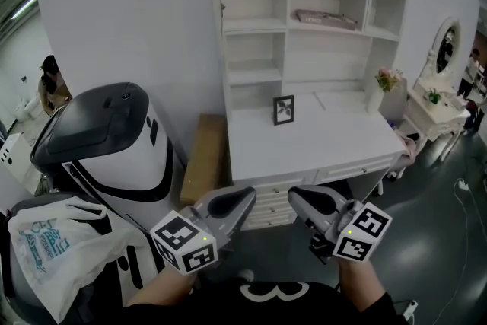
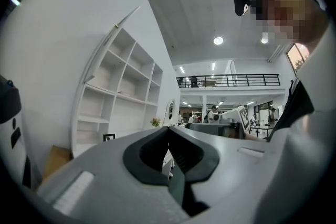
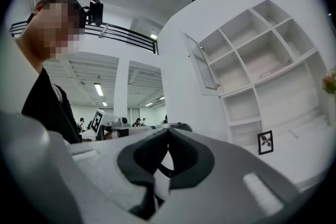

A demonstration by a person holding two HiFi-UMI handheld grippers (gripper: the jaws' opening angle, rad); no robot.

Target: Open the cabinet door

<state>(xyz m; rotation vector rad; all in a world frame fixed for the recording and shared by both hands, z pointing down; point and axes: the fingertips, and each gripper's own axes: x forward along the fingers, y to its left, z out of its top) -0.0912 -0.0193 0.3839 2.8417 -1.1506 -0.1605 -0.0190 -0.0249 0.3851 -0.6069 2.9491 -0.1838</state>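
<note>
Jaws on both grippers are together with nothing between them. The left gripper [image 1: 245, 199] and right gripper [image 1: 298, 199] have their tips meeting, and both sit low in front of the person's body, well apart from the shelf unit [image 1: 304, 27].

Cabinet door [image 3: 202, 63]: glazed, at the upper-left compartment of the shelf unit. In the right gripper view it stands swung out from its frame. In the head view it is edge-on, so the angle is hard to judge. It looks already open, at least partly.

Risks from here, as judged:
- Closed jaws cannot take the door's edge or knob. Arriving shut means a push, not a grip, and the door could swing back toward closed.
- The door sits high above the tabletop [image 1: 327, 141]. A reach across passes over the picture frame [image 1: 284, 109], which is upright and light-looking — a brush from an arm would tip it.
- If the door is near its hinge limit, pulling further strains the hinges or knocks it against the white wall [image 1: 129, 11] beside it.
- The white-and-black machine [image 1: 114, 137] crowds the left side — the left arm could catch it.
</note>
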